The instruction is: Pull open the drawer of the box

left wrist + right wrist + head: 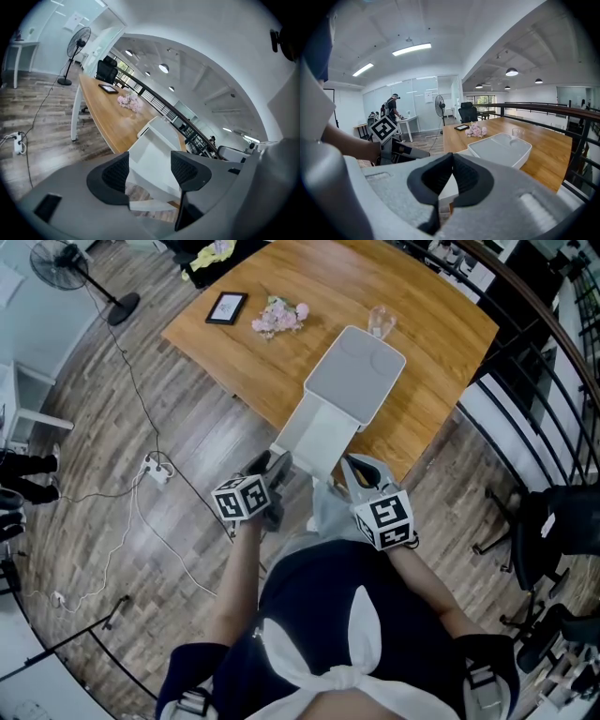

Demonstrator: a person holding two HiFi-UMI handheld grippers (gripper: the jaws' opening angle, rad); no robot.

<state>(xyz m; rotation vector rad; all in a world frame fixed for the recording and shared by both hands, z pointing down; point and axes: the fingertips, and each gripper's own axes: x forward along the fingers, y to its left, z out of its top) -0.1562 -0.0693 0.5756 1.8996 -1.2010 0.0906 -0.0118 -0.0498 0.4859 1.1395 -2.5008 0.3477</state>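
Note:
A white box point(354, 374) lies on the wooden table point(441, 343), and its drawer point(319, 432) stands pulled out past the table's near edge. My left gripper point(277, 470) is at the drawer's front left corner. In the left gripper view the left gripper point(150, 171) has its pads wide apart, with the drawer front point(152, 164) showing between them and no pad pressing on it. My right gripper point(354, 470) hangs at the drawer's front right. In the right gripper view the right gripper point(452, 159) has its tips touching, with the box point(501, 147) beyond.
On the table behind the box are pink flowers point(279, 315), a black tablet point(226, 307) and a glass point(380, 322). A fan point(66, 263), cables and a power strip point(155, 468) are on the floor at the left. A railing and an office chair point(562, 521) stand at the right.

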